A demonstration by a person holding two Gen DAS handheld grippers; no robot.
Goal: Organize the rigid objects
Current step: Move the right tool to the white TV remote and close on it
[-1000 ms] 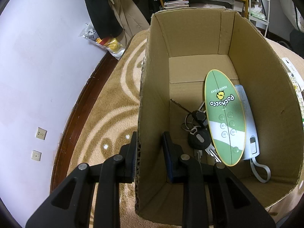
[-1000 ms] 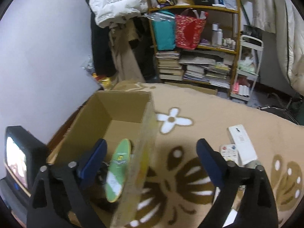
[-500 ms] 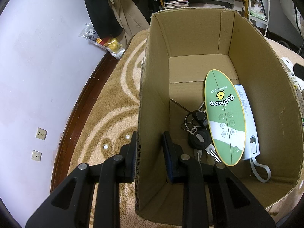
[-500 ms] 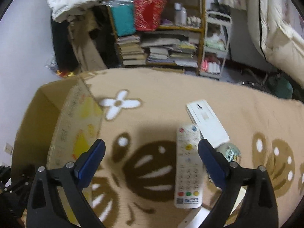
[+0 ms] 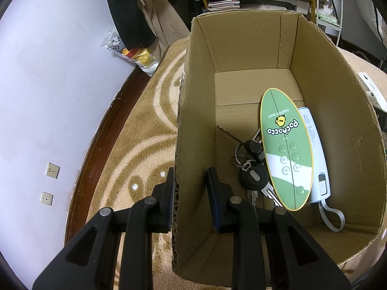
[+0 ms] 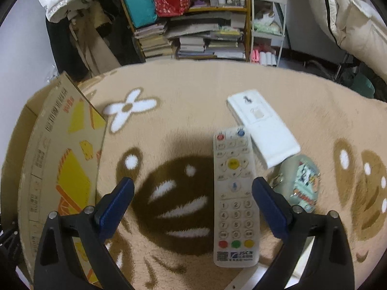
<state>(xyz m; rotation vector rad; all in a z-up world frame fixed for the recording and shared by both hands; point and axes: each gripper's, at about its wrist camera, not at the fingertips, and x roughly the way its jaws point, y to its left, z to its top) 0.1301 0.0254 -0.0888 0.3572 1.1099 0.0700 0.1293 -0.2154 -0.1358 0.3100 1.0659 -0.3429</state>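
My left gripper (image 5: 191,188) is shut on the left wall of the cardboard box (image 5: 193,111), one finger outside and one inside. On the box floor lie a green oval Pochacco remote (image 5: 285,147), a bunch of keys (image 5: 251,166) and a white power bank (image 5: 316,159). My right gripper (image 6: 192,203) hangs open above the rug. A long white remote (image 6: 233,193) lies between its fingers, nearer the right one. A white rectangular device (image 6: 262,126) overlaps that remote's top. A small pale-green patterned object (image 6: 303,183) rests to the right. The box's printed outer wall (image 6: 63,169) stands at left.
A beige rug (image 6: 183,96) with brown and white flower patterns covers the floor. A bookshelf (image 6: 193,24) with books and bags, a white rack (image 6: 266,24) and hanging coats stand behind. A wall with sockets (image 5: 52,170) borders the rug on the left.
My right gripper has swung right and down from over the box to above the white remote on the rug. The left gripper and the box have stayed still.
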